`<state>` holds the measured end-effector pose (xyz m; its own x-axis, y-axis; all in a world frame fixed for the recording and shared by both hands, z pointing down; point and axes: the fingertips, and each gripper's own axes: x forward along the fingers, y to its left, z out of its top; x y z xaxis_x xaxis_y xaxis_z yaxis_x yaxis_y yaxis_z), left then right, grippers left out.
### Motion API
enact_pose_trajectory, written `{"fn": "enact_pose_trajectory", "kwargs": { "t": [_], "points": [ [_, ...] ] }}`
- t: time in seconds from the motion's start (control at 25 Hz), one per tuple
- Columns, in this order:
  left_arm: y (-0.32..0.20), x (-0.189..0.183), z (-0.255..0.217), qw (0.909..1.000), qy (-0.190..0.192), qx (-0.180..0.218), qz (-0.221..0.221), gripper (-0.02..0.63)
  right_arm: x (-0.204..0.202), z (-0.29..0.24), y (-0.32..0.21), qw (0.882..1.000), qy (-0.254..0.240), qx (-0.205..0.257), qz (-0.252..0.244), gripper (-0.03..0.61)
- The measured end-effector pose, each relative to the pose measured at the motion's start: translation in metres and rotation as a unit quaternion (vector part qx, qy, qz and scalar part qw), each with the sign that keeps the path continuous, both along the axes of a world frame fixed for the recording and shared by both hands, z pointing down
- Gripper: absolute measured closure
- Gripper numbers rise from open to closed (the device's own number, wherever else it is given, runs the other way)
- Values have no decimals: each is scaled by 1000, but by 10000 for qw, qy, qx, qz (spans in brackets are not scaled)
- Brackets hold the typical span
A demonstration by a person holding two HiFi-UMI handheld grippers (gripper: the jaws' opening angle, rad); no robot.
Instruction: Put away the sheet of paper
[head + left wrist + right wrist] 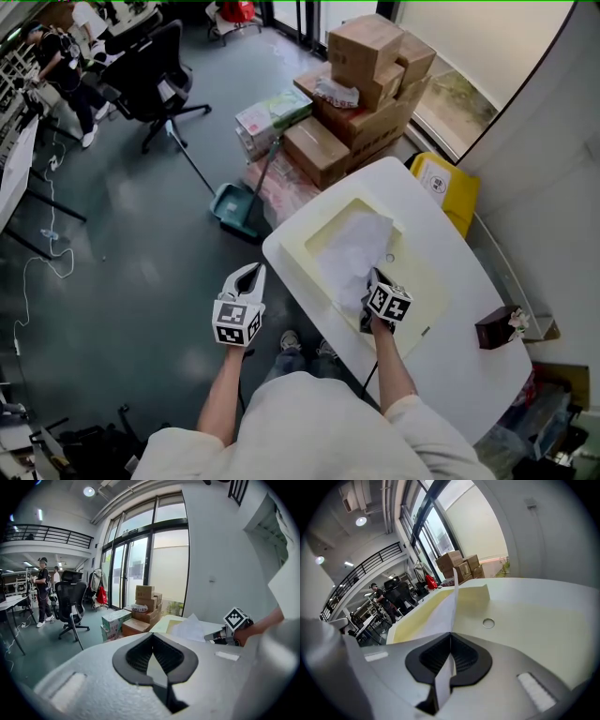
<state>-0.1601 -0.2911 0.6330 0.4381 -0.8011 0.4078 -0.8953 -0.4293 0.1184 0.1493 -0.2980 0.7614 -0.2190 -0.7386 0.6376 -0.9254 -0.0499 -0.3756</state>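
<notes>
A white sheet of paper (356, 248) rises crumpled over the pale yellow recess (417, 281) of the white table (469, 291). My right gripper (373, 286) is shut on the sheet's near edge. In the right gripper view the paper (436, 620) stands on edge between the jaws of that gripper (450, 637) and runs forward. My left gripper (248, 275) hangs left of the table over the floor, shut with nothing in it. The left gripper view shows its own closed jaws, that gripper (152, 641), the paper (190, 627) and the right gripper (218, 635) beyond.
A small dark box (497, 328) sits at the table's right edge, and a round grommet (488, 623) lies in the tabletop. Stacked cardboard boxes (366, 84), a yellow bin (445, 187), a green dustpan (234, 208) and an office chair (150, 75) stand on the floor beyond.
</notes>
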Motion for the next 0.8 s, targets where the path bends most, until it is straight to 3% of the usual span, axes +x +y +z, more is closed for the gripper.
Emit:
{"fn": "enact_pose_trajectory", "kwargs": {
  "t": [0.24, 0.8],
  "points": [
    [0, -6, 5, 10000, 28, -34, -36, 609, 4, 9, 5, 9994, -2, -244, 237, 575],
    [-6, 21, 7, 9996, 91, -43, 278, 609, 60, 17, 54, 9863, -474, -427, 1523, 575]
  ]
}}
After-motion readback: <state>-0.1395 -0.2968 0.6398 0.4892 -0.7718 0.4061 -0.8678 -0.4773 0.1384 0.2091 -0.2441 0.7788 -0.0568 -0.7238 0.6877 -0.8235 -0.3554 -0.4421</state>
